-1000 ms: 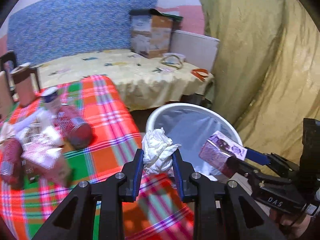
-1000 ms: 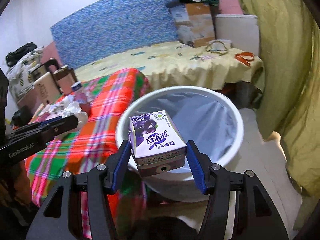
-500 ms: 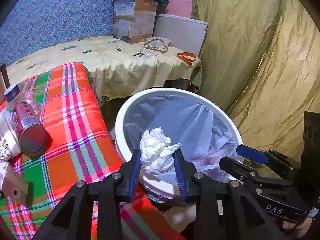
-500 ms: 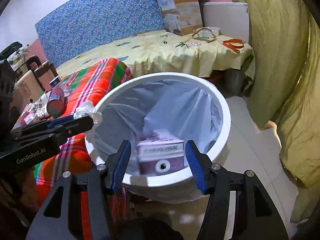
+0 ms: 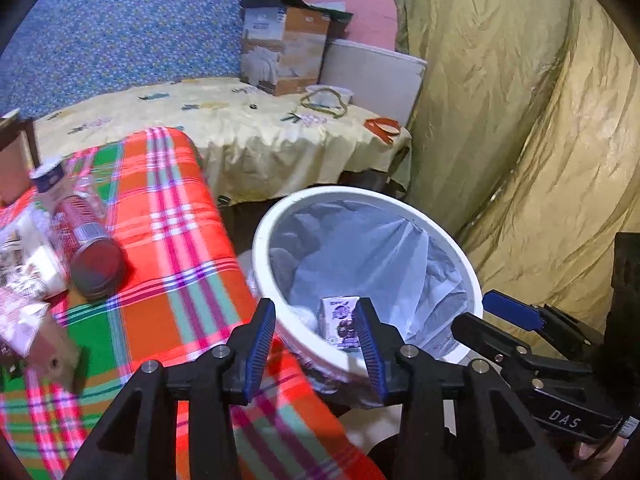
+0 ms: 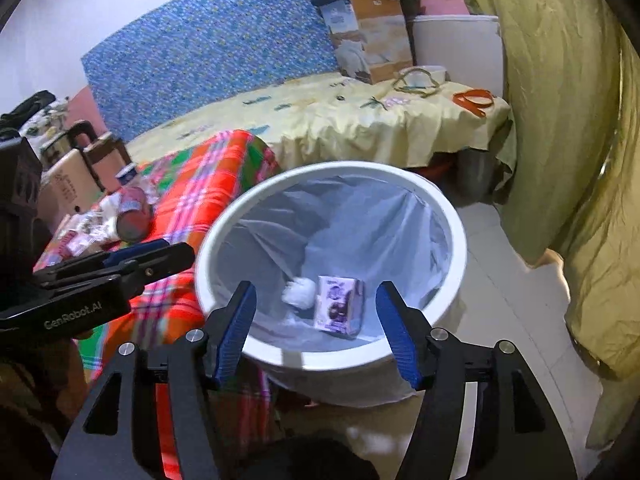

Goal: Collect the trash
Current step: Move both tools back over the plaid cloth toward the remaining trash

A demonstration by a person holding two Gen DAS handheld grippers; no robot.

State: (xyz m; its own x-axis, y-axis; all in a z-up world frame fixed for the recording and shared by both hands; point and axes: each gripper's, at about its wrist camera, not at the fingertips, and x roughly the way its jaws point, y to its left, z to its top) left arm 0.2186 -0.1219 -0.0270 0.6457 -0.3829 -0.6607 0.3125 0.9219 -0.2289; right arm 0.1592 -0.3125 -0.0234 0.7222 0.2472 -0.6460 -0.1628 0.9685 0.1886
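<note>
A white trash bin (image 6: 456,224) with a pale liner stands on the floor beside the plaid-covered table. A purple milk carton (image 6: 339,306) and a crumpled white tissue (image 6: 299,293) lie at its bottom. The carton also shows in the left wrist view (image 5: 340,320) inside the bin (image 5: 264,240). My right gripper (image 6: 316,332) is open and empty above the bin's near rim. My left gripper (image 5: 316,344) is open and empty over the bin's near-left rim. More trash lies on the table: a red can (image 5: 90,252) and wrappers (image 5: 24,308).
The plaid tablecloth (image 5: 168,240) is left of the bin. A bed with a yellow sheet (image 6: 340,120) lies behind, with a cardboard box (image 6: 368,36) on it. An olive curtain (image 6: 568,120) hangs on the right. Bare floor tiles (image 6: 504,300) show right of the bin.
My right gripper opened and the milk carton dropped into the bin. My left gripper then moved over the bin, opened, and the tissue fell in beside the carton.
</note>
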